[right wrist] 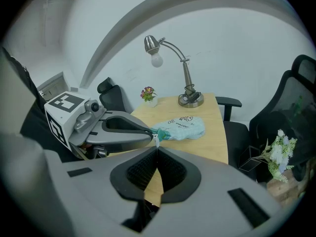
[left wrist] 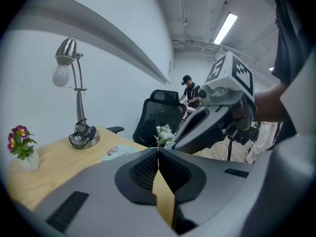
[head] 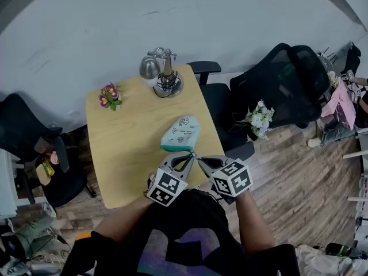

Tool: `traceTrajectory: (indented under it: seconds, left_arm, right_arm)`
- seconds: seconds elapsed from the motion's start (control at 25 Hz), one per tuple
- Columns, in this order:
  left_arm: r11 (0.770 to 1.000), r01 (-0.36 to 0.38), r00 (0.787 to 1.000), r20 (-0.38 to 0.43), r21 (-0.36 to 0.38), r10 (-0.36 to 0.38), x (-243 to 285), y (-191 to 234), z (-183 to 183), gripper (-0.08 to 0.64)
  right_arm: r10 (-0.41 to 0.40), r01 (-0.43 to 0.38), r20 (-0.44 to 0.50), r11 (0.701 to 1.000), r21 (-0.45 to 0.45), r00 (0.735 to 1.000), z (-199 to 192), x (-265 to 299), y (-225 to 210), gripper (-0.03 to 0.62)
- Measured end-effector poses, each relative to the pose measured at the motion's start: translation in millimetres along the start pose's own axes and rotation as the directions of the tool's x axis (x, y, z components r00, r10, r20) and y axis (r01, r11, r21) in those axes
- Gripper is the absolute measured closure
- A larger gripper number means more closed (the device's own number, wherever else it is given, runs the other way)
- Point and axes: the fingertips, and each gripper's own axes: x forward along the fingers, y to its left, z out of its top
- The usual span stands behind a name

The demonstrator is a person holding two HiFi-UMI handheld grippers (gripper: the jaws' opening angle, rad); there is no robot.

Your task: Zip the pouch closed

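A light teal pouch (head: 181, 134) lies on the wooden table (head: 126, 154), its dark-edged near end toward me. Both grippers meet at that near end. My left gripper (head: 188, 153) is shut, and in the right gripper view its tips (right wrist: 150, 132) pinch the pouch's (right wrist: 180, 129) end. My right gripper (head: 197, 157) is shut too; a small white zipper pull (right wrist: 156, 141) sticks out at its tips (right wrist: 157, 147). In the left gripper view the shut jaws (left wrist: 158, 150) hide the grip, and only a strip of the pouch (left wrist: 117, 152) shows.
A chrome desk lamp (head: 164, 73) and a small pot of purple flowers (head: 109, 95) stand at the table's far end. Black office chairs (head: 287, 79) and white flowers (head: 259, 118) are to the right; another chair (head: 29, 137) is on the left.
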Motion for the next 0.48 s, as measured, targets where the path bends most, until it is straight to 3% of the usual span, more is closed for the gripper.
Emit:
traceTrajectory:
  seconds: [0.48]
  left_arm:
    - [0.995,-0.058,0.998,-0.004,-0.081,0.057,-5,26,-5,0.548]
  right_arm:
    - [-0.027,0.027,0.014,1.000,-0.001,1.000,6,0,-5,0.574]
